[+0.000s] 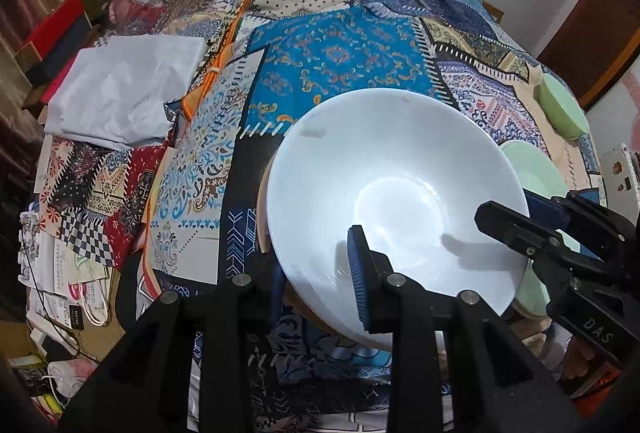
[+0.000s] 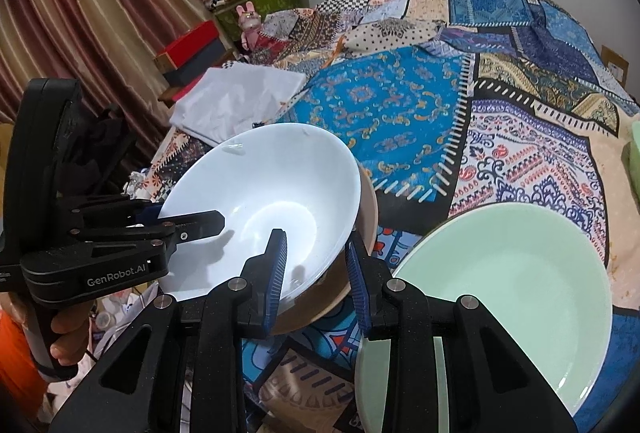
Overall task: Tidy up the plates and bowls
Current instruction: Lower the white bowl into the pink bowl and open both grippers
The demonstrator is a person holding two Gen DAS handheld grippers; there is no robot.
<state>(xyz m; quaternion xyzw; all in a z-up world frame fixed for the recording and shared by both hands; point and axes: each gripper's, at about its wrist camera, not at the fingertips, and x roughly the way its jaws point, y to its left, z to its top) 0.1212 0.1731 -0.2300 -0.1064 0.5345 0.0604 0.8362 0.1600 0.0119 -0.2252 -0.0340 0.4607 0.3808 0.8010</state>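
A white bowl (image 1: 380, 161) (image 2: 260, 173) sits nested in a tan bowl (image 1: 263, 209) (image 2: 368, 209), and the pair hangs tilted over the patchwork cloth. My left gripper (image 1: 316, 265) (image 2: 184, 217) is shut on their left rim, one pad inside the white bowl and the other under the tan one. On the opposite rim my right gripper (image 2: 316, 245) (image 1: 508, 209) is shut the same way. A pale green plate (image 2: 500, 293) (image 1: 536, 173) lies just right of the bowls. Farther right stands a green bowl (image 1: 560, 105).
The table is covered by a patchwork cloth (image 1: 340, 49) (image 2: 400, 105). A folded white sheet (image 1: 120, 93) (image 2: 240, 101) lies at the left. Boxes, a pink rabbit figure (image 2: 250, 23) and a curtain crowd the far left. A hand (image 2: 68, 333) holds the left gripper's handle.
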